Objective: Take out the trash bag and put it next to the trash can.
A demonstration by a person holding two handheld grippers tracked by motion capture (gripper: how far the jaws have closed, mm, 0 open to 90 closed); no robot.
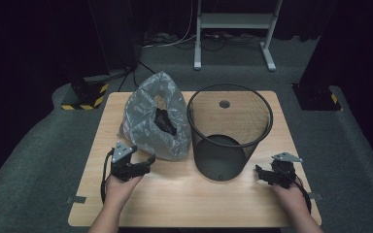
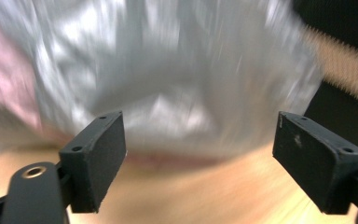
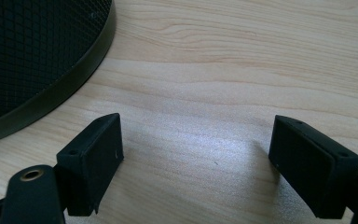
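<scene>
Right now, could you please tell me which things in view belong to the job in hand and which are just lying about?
In the job:
- grey plastic bag, in front of the open left gripper
- black mesh bin
- open right gripper, beside the bin

Lying about:
- white metal stand on the floor
- floor cables

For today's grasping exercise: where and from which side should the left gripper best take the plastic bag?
Probably the bag's crumpled near edge, approached level from the person's side. The loose film bunches there for pinching, and the open left gripper already faces it.
</scene>
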